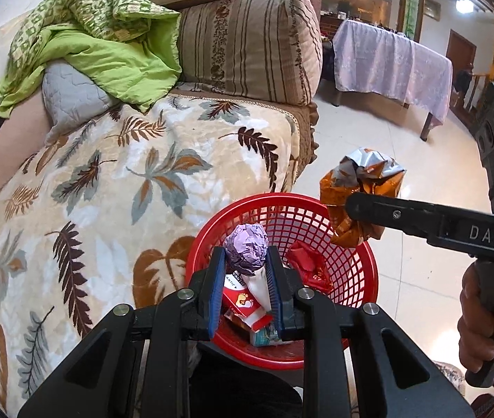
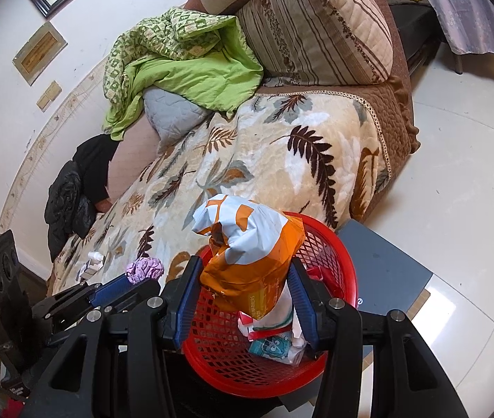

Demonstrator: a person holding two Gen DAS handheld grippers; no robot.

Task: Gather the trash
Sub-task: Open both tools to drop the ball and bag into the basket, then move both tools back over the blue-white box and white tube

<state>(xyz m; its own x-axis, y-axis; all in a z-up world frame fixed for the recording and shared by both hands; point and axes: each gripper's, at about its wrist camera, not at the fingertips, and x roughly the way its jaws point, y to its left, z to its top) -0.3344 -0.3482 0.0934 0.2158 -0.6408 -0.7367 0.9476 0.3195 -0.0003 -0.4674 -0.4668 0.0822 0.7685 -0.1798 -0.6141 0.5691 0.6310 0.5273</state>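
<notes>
Left wrist view: left gripper [image 1: 246, 261] clamped on a crumpled purple paper ball [image 1: 246, 251] above the red plastic mesh basket [image 1: 358, 264]. Right wrist view: right gripper [image 2: 243, 275] clamped on a crumpled orange-and-white foil bag [image 2: 250, 244] over that basket's near rim, beside the leaf-patterned sofa blanket [image 2: 264, 160].

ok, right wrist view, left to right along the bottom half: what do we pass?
left gripper shut on the purple paper ball → orange snack bag held in the right gripper → red basket rim → dark grey board on the floor.
</notes>
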